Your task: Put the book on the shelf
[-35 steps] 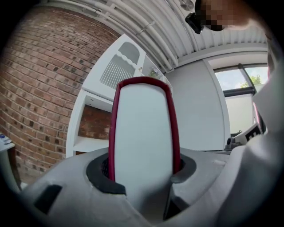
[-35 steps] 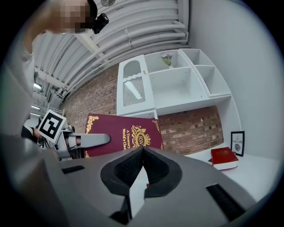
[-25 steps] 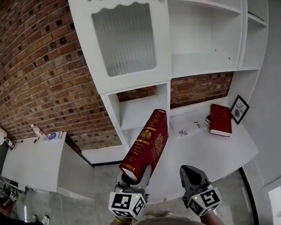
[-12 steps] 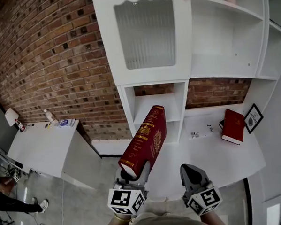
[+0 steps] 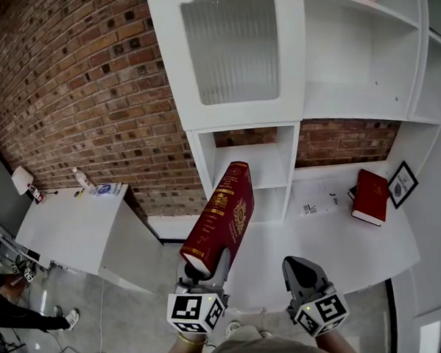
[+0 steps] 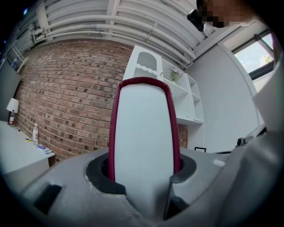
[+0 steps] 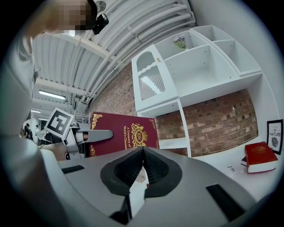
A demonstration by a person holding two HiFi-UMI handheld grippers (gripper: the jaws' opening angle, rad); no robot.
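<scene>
The left gripper (image 5: 207,263) is clamped on the lower end of a burgundy hardback book (image 5: 221,218). Its jaws stand fairly wide because the thick block of pages sits between them, with one pad against each cover. The book hangs in the air above the front of the white counter (image 5: 334,243). It is tilted so that its top leans toward the white shelf unit (image 5: 228,31), with the gilt spine turned up and to the left and the crested front cover facing right.

In the head view, the book's upper end lines up with the open cubby (image 5: 251,163) below the glazed door, but it looks short of the opening. Gripping the book by its bottom end probably keeps the leading end free to enter the cubby without the gripper fouling the shelf edges.

The right gripper (image 5: 297,268) is empty, with its jaws closed together. It hangs low, just beside the left one and apart from the book, seemingly held back as a spare support.

A second red book (image 5: 372,195) lies flat on the counter at the right, near a framed picture (image 5: 402,185).
</scene>
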